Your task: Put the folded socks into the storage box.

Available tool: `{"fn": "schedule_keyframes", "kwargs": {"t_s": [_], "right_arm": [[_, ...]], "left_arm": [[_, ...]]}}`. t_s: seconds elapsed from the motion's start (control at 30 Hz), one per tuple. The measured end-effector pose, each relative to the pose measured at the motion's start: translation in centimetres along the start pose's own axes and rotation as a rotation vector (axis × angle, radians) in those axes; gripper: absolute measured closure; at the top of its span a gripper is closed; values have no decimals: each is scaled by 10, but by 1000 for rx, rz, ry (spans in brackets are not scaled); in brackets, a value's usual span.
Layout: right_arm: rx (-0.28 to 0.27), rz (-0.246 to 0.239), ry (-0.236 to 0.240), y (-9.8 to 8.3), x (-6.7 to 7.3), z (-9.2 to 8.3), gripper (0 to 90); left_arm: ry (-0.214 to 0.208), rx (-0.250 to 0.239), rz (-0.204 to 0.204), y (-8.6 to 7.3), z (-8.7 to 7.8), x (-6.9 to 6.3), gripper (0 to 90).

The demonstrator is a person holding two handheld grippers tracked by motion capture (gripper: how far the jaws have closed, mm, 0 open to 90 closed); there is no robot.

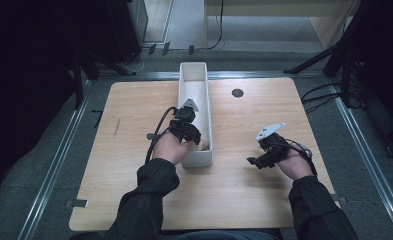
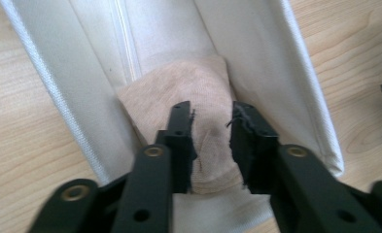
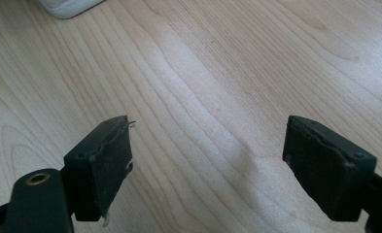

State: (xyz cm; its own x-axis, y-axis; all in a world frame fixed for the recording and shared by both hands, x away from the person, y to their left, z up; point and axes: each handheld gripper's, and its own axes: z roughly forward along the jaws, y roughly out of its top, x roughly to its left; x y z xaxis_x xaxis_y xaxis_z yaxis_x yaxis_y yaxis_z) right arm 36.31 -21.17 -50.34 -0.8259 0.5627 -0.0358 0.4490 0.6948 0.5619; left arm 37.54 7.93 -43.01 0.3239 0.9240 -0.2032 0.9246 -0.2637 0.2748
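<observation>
A long white box stands lengthwise on the middle of the wooden table. A beige cloth lies in the box's near end, and I glimpse it from above as the cloth. My left gripper reaches down into that end. In the left gripper view the left gripper has its jaws close together with a fold of the cloth pinched between the pads. My right gripper hovers low over bare table right of the box, and the right gripper stands open with nothing between its fingers.
A small black round grommet is set in the table right of the box's far half. The box's near corner shows at the top left of the right gripper view. Metal rails frame the table, with cables beyond.
</observation>
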Motion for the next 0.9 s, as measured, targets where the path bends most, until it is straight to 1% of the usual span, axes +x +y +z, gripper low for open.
{"fn": "schedule_keyframes", "kwargs": {"t_s": [0.07, 0.1, 0.17, 0.2, 0.23, 0.3, 0.33, 0.47, 0.57, 0.6, 0.73, 0.8, 0.9], "right_arm": [[-1, -2, 0, 0, 0, 0, 183], [0, 0, 2, 0, 0, 0, 183], [0, -2, 1, 0, 0, 0, 183], [0, -2, 2, 0, 1, 0, 183], [0, -3, 2, 0, 1, 0, 183], [1, -4, 2, 0, 0, 0, 183], [1, -5, 2, 0, 0, 0, 183], [3, -8, 3, 0, 0, 0, 183], [3, -12, 3, 0, 1, 1, 183], [4, -12, 3, 0, 1, 1, 183], [6, -14, 1, 0, 1, 1, 183], [7, -15, 0, 0, 1, 1, 183], [7, -17, 0, 1, 1, 1, 182]], "left_arm": [[-10, 5, 7, -2, 1, 0, 817], [-6, 11, 9, -2, 2, -1, 834], [-8, 31, 7, -3, 6, -1, 850], [-7, 33, 6, -4, 8, -1, 864], [1, 41, 9, -4, 11, -1, 877], [1, 38, 7, -5, 13, -1, 887], [2, 41, 8, -6, 16, -2, 889], [6, 37, 1, -7, 21, -3, 889], [21, 41, 19, -8, 26, -5, 889], [24, 39, 19, -8, 27, -6, 889], [40, 33, 30, -9, 27, -7, 887], [31, 31, 23, -9, 28, -7, 875], [35, 21, 28, -10, 28, -7, 873]]}}
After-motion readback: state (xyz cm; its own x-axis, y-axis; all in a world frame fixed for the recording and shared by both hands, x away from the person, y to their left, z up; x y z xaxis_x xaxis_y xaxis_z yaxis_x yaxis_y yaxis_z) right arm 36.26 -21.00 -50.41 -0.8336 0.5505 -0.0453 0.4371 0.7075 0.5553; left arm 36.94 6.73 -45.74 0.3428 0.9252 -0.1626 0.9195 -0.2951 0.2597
